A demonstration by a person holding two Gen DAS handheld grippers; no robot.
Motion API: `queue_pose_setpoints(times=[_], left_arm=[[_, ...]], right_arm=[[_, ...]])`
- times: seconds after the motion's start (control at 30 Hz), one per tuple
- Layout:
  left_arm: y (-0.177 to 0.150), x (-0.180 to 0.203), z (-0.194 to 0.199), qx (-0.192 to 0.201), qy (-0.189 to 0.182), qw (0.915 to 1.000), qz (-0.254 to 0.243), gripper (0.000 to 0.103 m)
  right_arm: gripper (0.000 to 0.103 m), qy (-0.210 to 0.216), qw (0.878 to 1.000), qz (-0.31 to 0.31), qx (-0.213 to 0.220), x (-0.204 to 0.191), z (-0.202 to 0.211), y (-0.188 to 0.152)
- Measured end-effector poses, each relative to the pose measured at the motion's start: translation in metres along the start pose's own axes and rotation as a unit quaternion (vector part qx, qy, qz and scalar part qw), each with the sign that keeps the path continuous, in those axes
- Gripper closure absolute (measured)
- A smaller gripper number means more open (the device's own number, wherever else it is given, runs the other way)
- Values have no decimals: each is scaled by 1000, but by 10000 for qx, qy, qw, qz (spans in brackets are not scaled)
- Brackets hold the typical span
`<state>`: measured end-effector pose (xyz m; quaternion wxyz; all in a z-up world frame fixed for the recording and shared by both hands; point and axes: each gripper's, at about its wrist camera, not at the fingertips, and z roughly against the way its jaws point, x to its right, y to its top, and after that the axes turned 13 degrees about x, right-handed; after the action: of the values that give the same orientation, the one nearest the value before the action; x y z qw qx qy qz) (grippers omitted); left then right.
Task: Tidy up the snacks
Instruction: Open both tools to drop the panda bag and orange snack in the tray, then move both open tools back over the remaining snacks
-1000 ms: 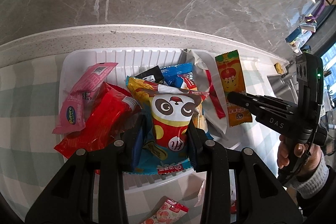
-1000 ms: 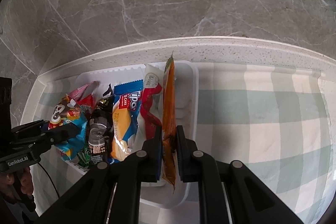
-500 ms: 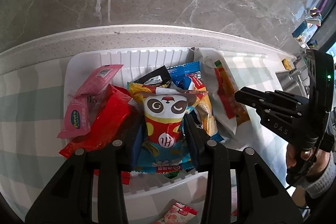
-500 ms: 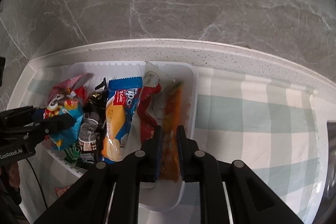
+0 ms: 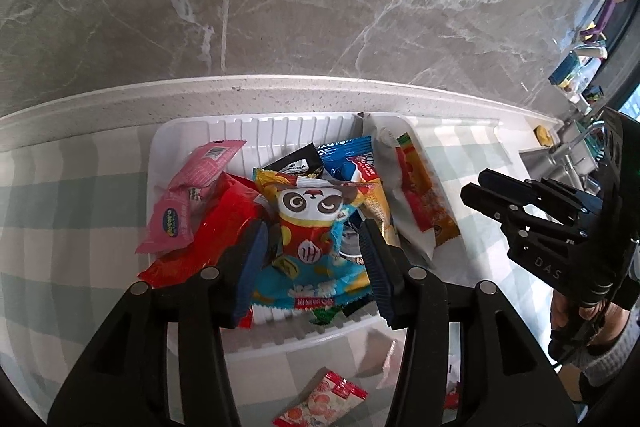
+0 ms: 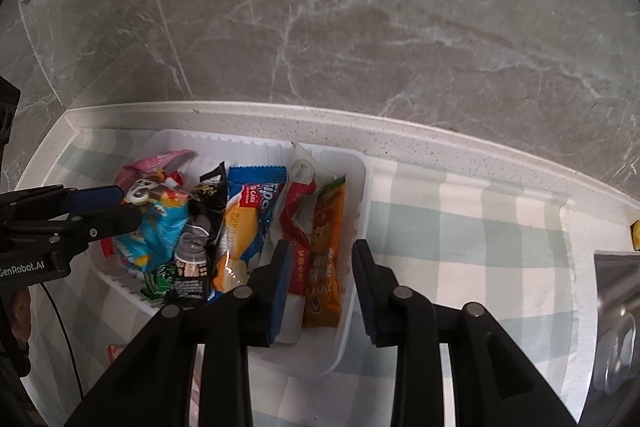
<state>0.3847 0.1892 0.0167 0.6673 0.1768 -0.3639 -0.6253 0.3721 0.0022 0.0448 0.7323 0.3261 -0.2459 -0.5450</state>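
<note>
our left gripper [image 5: 312, 251] is opening around the panda packet [image 5: 310, 227], our right gripper [image 6: 320, 267] opening above the orange packet [image 6: 326, 251], both loose in the tray [image 6: 360, 187]

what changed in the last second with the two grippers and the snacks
Both grippers let go: the left gripper released the panda packet, the right gripper the orange packet, which dropped flat into the white tray. Both sets of jaws are opening. The other snacks stayed put.
</note>
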Motion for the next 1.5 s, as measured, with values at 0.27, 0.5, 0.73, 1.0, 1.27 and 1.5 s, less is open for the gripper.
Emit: queue_pose_setpoints(times=[0.27,0.5,0.73,1.0,1.27,1.5], left_arm=[[-12,6,33,110,-42,9999,42,57],[-34,14,57,65,-89,9999,62,57],[-58,20,77,-75,-146,9998,66,57],[-85,26,94,-160,-190,9997,51,56],[-108,32,101,-277,-228,9994,-25,56],[-125,34,103,-396,-251,9988,-102,56]], right_arm=[[69,-25,9997,104,227,-5,31,-4],[68,-38,9990,188,393,-11,59,-10],[68,-48,9986,237,472,-19,83,-20],[67,-51,9984,244,498,-28,108,-40],[66,-45,9989,208,427,-37,128,-68],[66,0,9995,108,293,-42,135,-90]])
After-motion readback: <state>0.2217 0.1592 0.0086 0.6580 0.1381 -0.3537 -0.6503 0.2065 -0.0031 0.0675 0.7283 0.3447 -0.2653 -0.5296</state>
